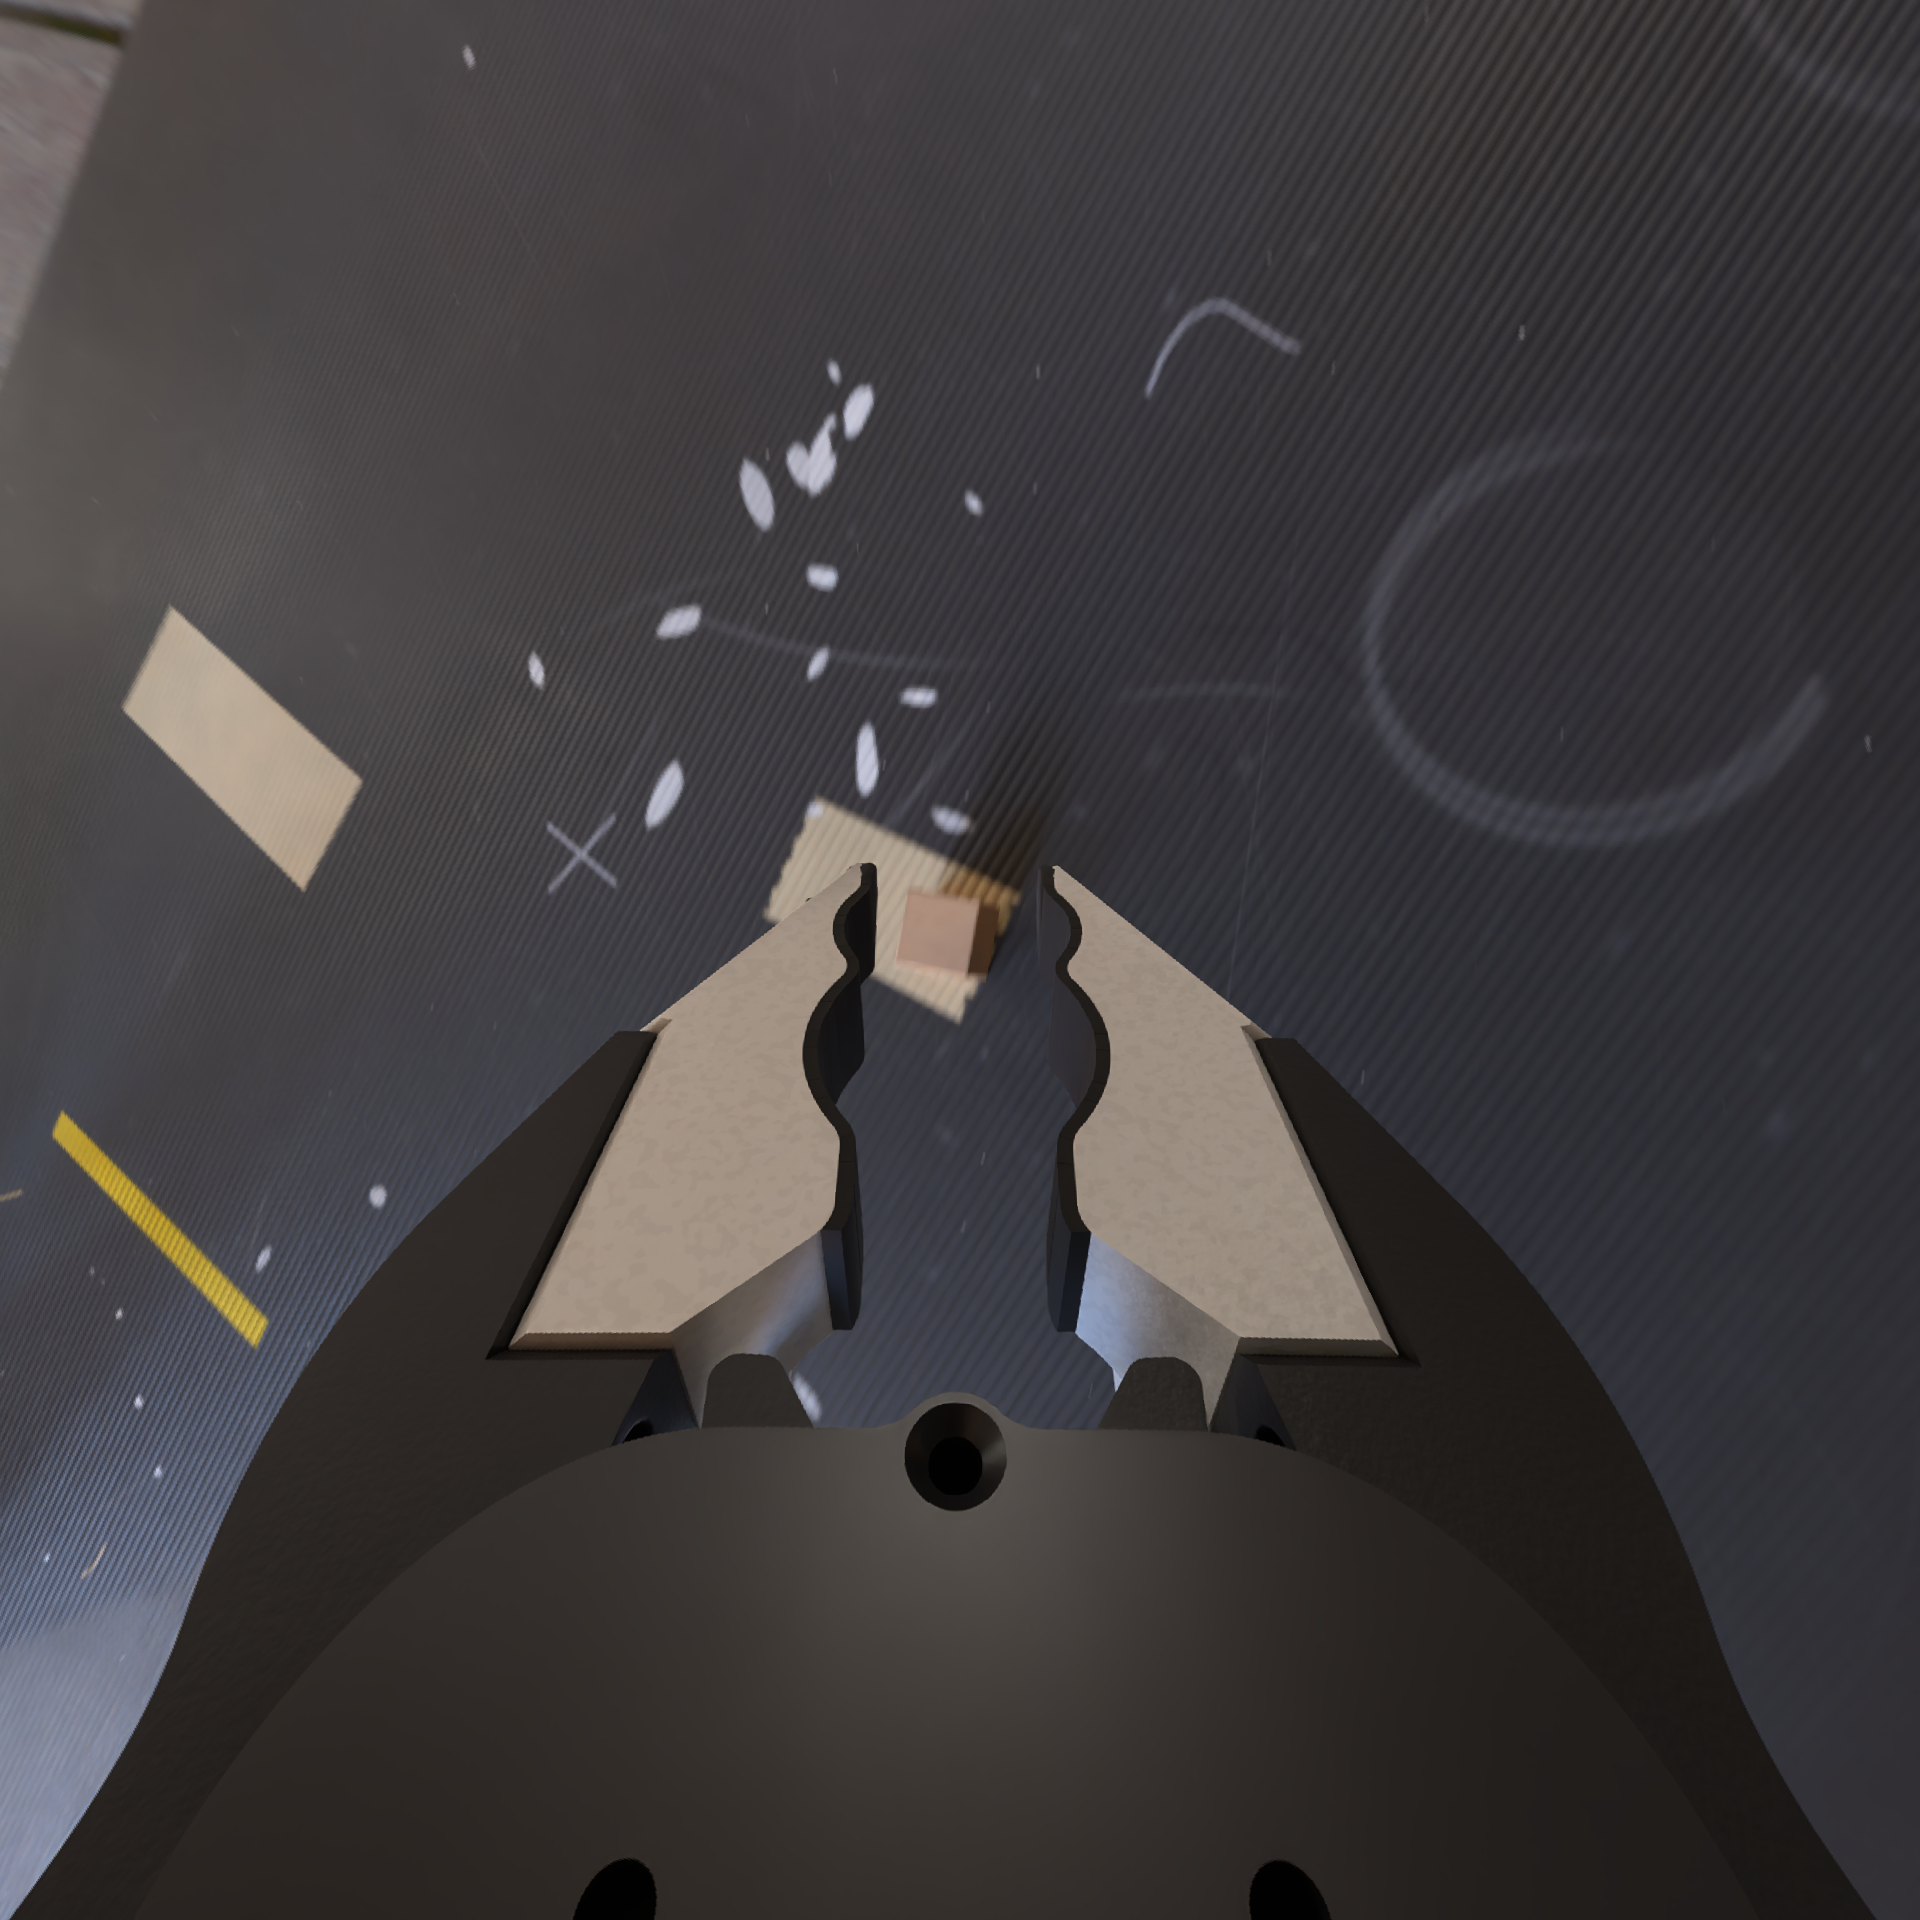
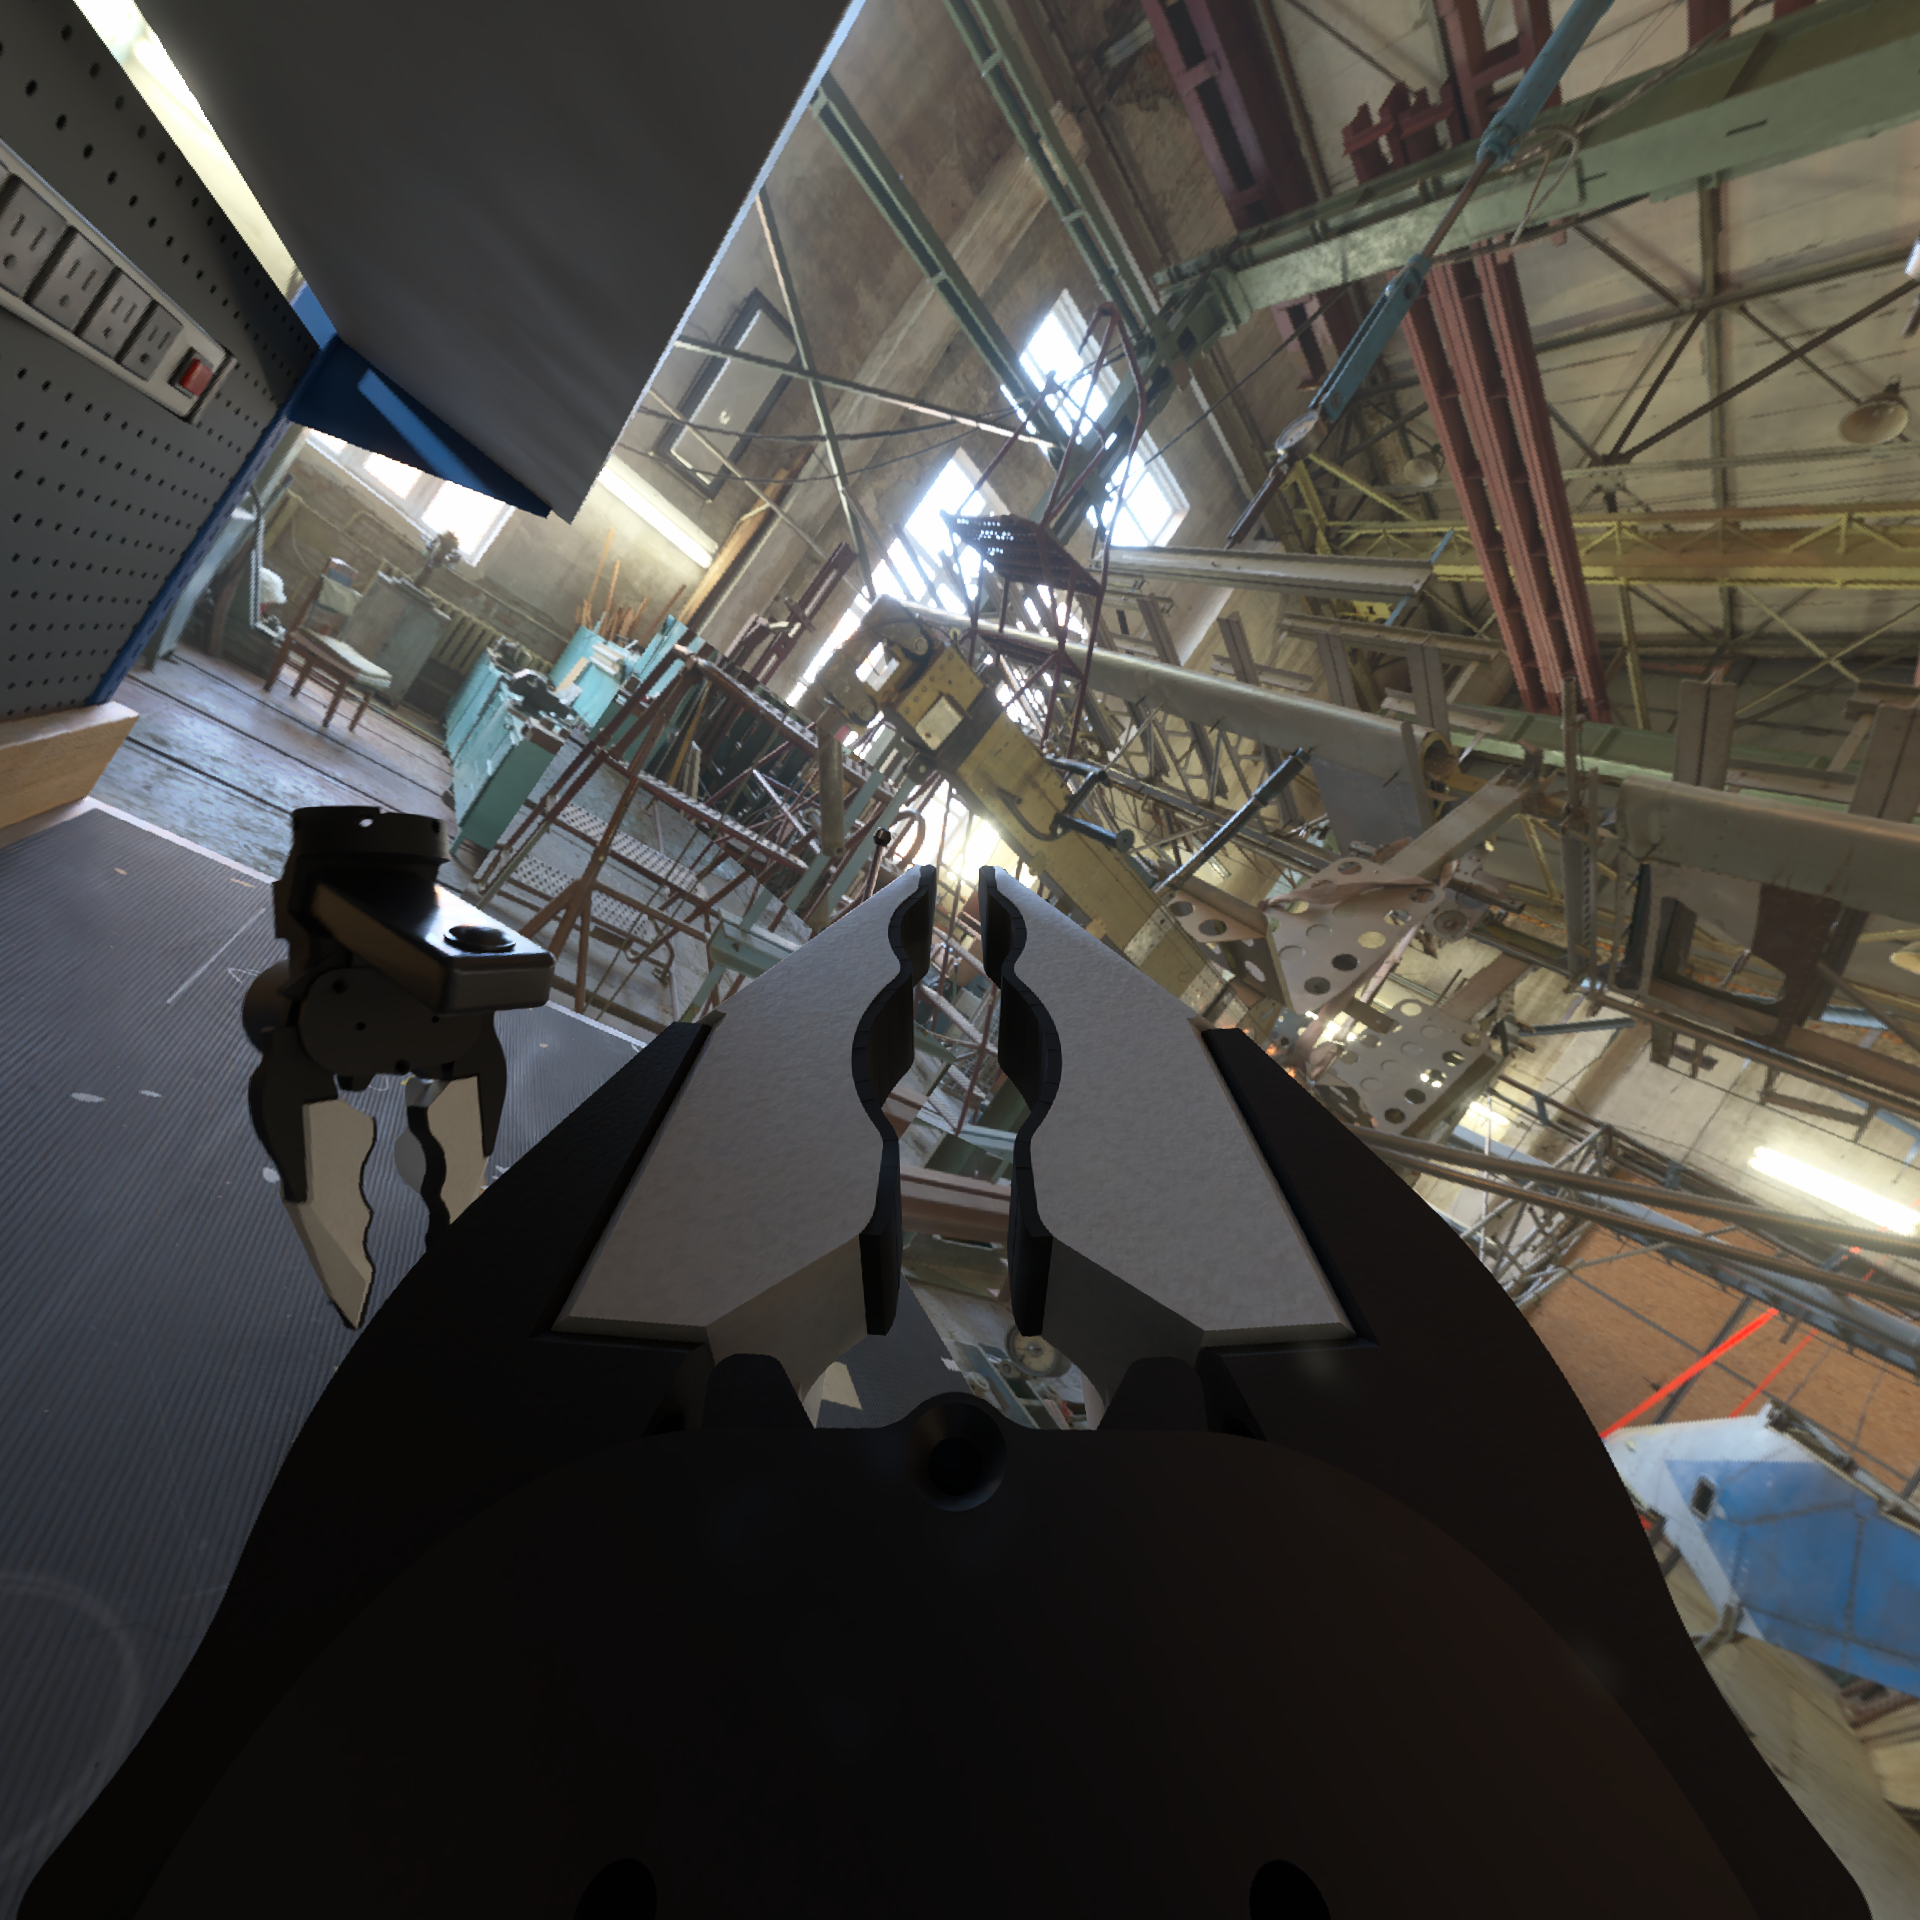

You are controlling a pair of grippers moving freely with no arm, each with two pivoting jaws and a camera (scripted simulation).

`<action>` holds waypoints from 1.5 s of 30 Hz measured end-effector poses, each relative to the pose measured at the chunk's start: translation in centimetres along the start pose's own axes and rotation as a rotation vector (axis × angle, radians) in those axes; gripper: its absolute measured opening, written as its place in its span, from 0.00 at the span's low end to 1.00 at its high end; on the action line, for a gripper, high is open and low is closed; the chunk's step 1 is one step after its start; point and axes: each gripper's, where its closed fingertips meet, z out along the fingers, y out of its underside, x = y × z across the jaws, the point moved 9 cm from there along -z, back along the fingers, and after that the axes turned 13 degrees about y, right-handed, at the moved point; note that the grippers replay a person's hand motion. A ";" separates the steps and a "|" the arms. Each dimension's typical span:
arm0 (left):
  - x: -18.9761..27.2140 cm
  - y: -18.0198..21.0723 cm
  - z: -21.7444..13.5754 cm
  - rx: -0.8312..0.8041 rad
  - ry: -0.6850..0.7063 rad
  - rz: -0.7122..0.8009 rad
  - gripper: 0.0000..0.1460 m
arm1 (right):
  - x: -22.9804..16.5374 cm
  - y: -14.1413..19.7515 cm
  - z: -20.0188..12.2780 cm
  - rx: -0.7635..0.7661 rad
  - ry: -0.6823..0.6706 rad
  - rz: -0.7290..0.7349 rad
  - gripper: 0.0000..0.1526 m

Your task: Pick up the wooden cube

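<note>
Left gripper (image 1: pixel 961 883) poised over dark mat (image 1: pixel 1455 260), jaws parted and empty, cube (image 1: pixel 938 932) dead ahead on tan patch (image 1: pixel 821 862), framed between the tips; right gripper (image 2: pixel 951 883) nearly closed, empty, facing away

A dark ribbed mat (image 1: pixel 1351 260) is covering the work surface, carrying white paint-like flecks (image 1: pixel 764 494), a chalked cross (image 1: pixel 582 854) and a faint chalk ring (image 1: pixel 1579 655). Two tan tape patches are lying on it, one at left (image 1: pixel 241 748) and one near centre (image 1: pixel 821 868), with a yellow strip (image 1: pixel 158 1228) sitting lower left. In the right wrist view a grey pegboard (image 2: pixel 94 499) is carrying a power strip (image 2: pixel 99 296) with a red switch, and a cluttered industrial hall with steel trusses (image 2: pixel 1455 520) is filling the background.
</note>
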 end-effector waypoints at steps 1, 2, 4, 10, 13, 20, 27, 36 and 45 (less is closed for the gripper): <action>-0.3 0.5 -0.6 -0.022 0.022 -0.003 0.22 | 0.1 0.0 0.0 0.003 0.000 0.006 0.05; -0.6 0.8 -1.1 -0.042 0.047 -0.010 0.23 | 0.1 0.1 0.0 0.003 0.000 0.010 0.05; -1.1 1.0 -1.4 -0.056 0.124 -0.020 0.25 | 0.1 0.3 0.1 -0.003 0.000 0.011 0.05; -2.9 1.8 2.2 -0.257 0.187 0.039 0.29 | -0.1 0.3 0.1 -0.020 -0.003 -0.001 0.05; -3.5 2.2 3.6 -0.265 0.236 0.020 0.30 | 0.1 0.4 0.1 -0.024 0.001 0.000 0.05; -3.8 2.3 4.4 -0.240 0.281 0.019 0.23 | 0.3 0.8 0.1 -0.034 0.004 0.010 0.05; -3.7 2.2 4.4 -0.239 0.278 -0.006 0.14 | 0.2 0.8 0.2 -0.041 0.000 0.002 0.05; -3.4 2.3 4.2 -0.194 0.270 -0.084 0.14 | -0.1 1.0 0.6 -0.053 -0.009 -0.001 0.05; -5.8 -0.5 0.5 0.158 0.300 -0.278 0.14 | -1.3 2.5 2.4 -0.126 -0.049 0.003 0.05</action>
